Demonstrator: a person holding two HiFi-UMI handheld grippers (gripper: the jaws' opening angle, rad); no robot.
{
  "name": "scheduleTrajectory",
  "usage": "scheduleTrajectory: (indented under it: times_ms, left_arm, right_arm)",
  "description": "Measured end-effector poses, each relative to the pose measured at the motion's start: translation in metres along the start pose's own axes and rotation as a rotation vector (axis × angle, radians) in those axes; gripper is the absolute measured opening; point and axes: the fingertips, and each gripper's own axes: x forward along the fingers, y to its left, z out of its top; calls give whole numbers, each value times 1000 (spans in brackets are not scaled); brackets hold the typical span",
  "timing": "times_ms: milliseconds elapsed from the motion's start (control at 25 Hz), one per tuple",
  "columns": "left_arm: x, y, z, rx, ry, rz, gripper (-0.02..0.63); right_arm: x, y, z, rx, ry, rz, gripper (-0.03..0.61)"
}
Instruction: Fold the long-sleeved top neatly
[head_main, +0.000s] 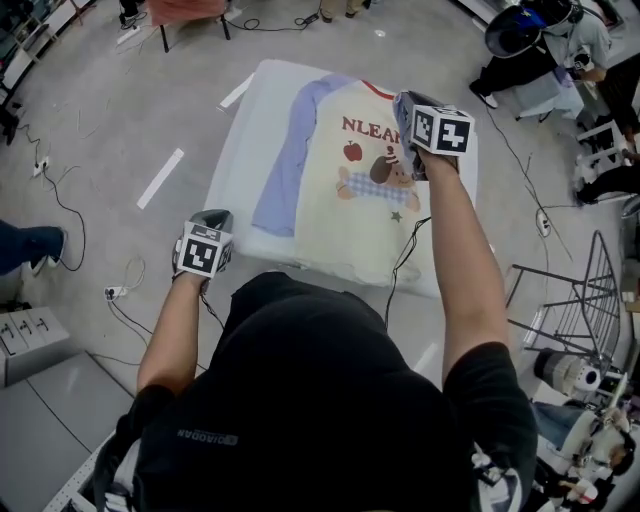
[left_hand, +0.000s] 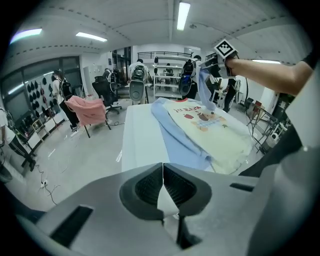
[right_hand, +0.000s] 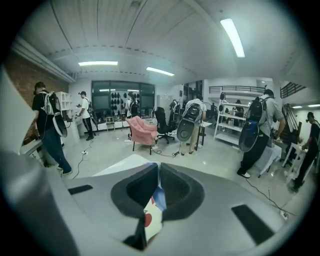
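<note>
The long-sleeved top (head_main: 350, 200) lies flat on the padded table (head_main: 235, 150). It has a cream body with a bear print. Its lavender-blue left sleeve (head_main: 285, 165) runs straight down its side. My right gripper (head_main: 410, 135) hovers over the top's right shoulder, shut on the other blue sleeve. In the right gripper view that sleeve (right_hand: 159, 197) is pinched between the pads, and cream printed cloth (right_hand: 151, 220) hangs below. The left gripper view shows the sleeve (left_hand: 204, 87) dangling from the right gripper (left_hand: 212, 62). My left gripper (head_main: 214, 216) is shut and empty off the table's near left corner, its jaws (left_hand: 162, 170) together.
A pink chair (left_hand: 87, 110) stands on the floor left of the table. Several people with backpacks stand by shelves at the back (left_hand: 187, 75). Cables (head_main: 60, 200) trail over the floor at left, and a wire rack (head_main: 590, 290) stands at right.
</note>
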Motion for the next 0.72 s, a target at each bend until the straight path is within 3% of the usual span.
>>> scheduleTrajectory:
  times_ms: [280,520,720]
  left_arm:
    - [15,9,-15,17,50,-69,6]
    - [24,1,-10,-53,37,-48,7]
    - [25,-9,-20,-99,68,-39,7]
  right_arm:
    - [82,44,-41,-20,115,0,21]
    - [129,55,-100,-6,241,42,23]
    - [153,63,-121,-2,301,108,33]
